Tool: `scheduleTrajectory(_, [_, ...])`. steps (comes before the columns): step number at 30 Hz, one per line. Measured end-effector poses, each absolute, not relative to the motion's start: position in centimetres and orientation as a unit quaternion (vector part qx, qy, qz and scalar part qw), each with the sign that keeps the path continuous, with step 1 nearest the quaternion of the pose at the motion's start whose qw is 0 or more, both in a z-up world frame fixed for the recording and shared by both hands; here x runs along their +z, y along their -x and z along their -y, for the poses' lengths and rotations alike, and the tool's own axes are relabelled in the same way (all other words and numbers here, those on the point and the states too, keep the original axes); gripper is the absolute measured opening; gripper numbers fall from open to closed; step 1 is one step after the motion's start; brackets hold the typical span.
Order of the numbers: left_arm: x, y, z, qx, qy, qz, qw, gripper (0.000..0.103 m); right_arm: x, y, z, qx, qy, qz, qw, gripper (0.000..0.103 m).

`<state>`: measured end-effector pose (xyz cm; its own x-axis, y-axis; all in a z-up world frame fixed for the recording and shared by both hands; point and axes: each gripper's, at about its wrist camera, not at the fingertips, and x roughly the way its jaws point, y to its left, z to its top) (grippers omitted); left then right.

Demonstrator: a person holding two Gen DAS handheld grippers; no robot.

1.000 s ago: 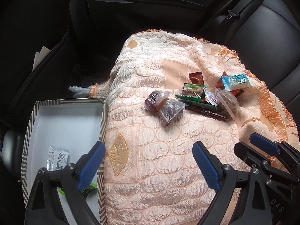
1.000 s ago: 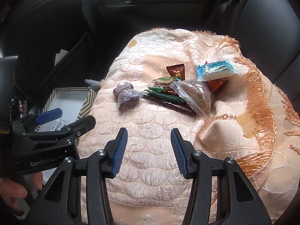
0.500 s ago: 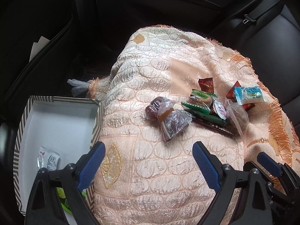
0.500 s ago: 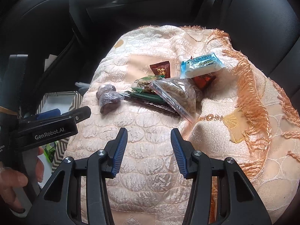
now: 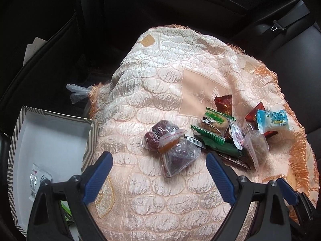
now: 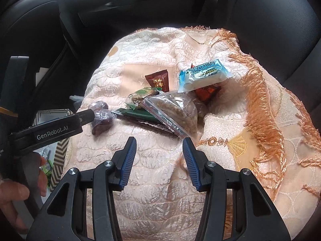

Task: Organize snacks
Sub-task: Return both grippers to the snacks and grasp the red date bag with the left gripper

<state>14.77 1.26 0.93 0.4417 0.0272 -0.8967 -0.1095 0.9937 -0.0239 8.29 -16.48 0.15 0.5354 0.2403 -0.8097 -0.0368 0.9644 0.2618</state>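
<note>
A heap of snacks lies on a peach quilted cloth (image 5: 156, 108): a clear bag of dark dates (image 5: 178, 156), green packets (image 5: 216, 140), a brown packet (image 5: 223, 102), a light-blue milk-candy packet (image 5: 273, 121) and a clear zip bag of brown pieces (image 6: 174, 110). My left gripper (image 5: 158, 172) is open and empty, just short of the date bag. My right gripper (image 6: 159, 154) is open and empty, just short of the zip bag. The left gripper's body (image 6: 54, 128) shows in the right wrist view, next to the date bag (image 6: 101, 118).
A white box with a striped rim (image 5: 48, 114) sits left of the cloth and holds a small white packet (image 5: 38, 178) and a green one. Black car seats and a door surround the cloth. An orange fringe (image 6: 260, 104) runs along the cloth's right side.
Both grippers have moved forward toward the snack heap, so the snacks appear closer. Both have stayed open and empty.
</note>
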Motion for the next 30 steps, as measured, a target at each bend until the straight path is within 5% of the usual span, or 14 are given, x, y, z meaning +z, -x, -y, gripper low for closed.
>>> scheduleTrajectory(16, [-2.9, -18.4, -0.5, 0.068, 0.066, -0.564, 0.82, 0.095, -0.8, -9.8, 18.9, 0.064, -0.118, -0.482, 0.866, 0.048])
scheduleTrajectory(23, [-3.2, -18.8, -1.1, 0.066, 0.066, -0.563, 0.821, 0.055, -1.1, -10.9, 19.1, 0.07, -0.138, -0.489, 0.859, 0.048])
scheduleTrajectory(28, [-3.2, -18.3, -1.1, 0.056, 0.054, -0.553, 0.829, 0.052, -0.6, -12.5, 21.7, 0.045, -0.207, -0.482, 0.85, 0.048])
scheduleTrajectory(30, [-3.2, -18.1, -1.0, 0.054, 0.047, -0.55, 0.832, 0.052, 0.0, -13.6, 22.5, 0.035, -0.217, -0.48, 0.849, 0.058])
